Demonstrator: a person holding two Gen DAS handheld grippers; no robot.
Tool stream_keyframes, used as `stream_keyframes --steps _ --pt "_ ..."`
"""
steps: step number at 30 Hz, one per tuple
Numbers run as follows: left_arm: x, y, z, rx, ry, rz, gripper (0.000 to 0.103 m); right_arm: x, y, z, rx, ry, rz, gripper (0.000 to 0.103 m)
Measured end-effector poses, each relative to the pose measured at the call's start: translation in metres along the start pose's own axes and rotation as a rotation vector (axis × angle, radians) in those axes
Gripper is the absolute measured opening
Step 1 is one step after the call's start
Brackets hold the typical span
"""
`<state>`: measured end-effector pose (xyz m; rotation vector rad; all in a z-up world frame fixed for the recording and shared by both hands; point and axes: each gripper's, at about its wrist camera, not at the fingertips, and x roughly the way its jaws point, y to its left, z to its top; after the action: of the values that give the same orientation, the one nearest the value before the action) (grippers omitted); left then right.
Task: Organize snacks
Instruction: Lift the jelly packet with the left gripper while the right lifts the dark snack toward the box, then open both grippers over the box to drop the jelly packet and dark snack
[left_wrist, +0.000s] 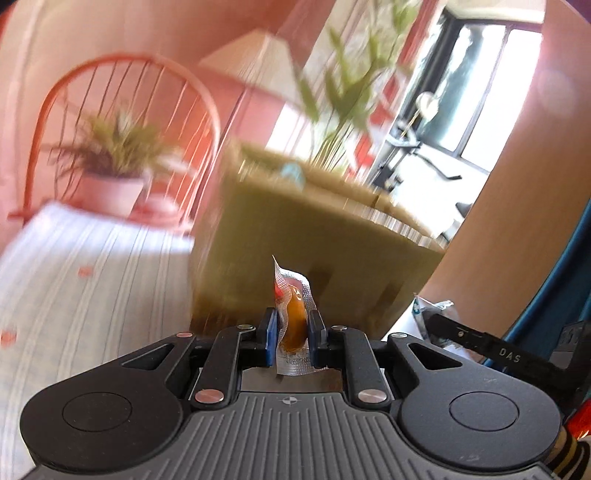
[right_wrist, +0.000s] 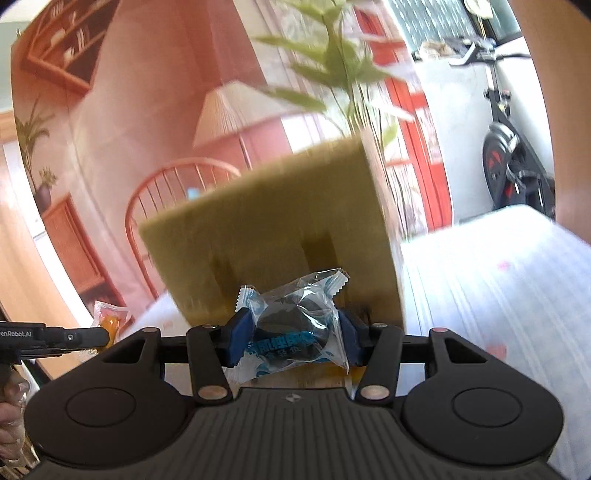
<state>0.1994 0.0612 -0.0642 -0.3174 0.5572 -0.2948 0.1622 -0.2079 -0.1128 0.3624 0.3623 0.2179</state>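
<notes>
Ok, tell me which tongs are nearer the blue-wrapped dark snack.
Right. The right tongs are clamped on the blue-wrapped snack; the left tongs hold an orange packet off to its left.

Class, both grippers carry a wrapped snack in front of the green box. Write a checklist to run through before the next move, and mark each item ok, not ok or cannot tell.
1. Left gripper clamps the orange snack packet: ok.
2. Right gripper clamps the blue-wrapped dark snack: ok.
3. Green box stands ahead of both grippers: ok.
4. Room inside the box for both snacks: cannot tell, the view is blurred.
5. Grippers apart from each other: ok.
6. Striped tablecloth beside the box free of stray snacks: cannot tell.
</notes>
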Motion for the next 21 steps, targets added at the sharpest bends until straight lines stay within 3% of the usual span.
stream_keyframes --steps 10,16,21 --pt "0.029 -0.042 0.083 0.086 -0.077 -0.077 0.018 0.026 0.014 0.089 -0.076 -0.148 0.021 0.053" --pt "0.083 -0.051 0.114 0.078 -0.023 -0.133 0.018 0.069 0.009 0.113 -0.094 -0.103 -0.015 0.053" --pt "0.13 -0.051 0.12 0.072 0.045 -0.127 0.018 0.096 0.001 0.118 -0.095 -0.073 -0.05 0.054"
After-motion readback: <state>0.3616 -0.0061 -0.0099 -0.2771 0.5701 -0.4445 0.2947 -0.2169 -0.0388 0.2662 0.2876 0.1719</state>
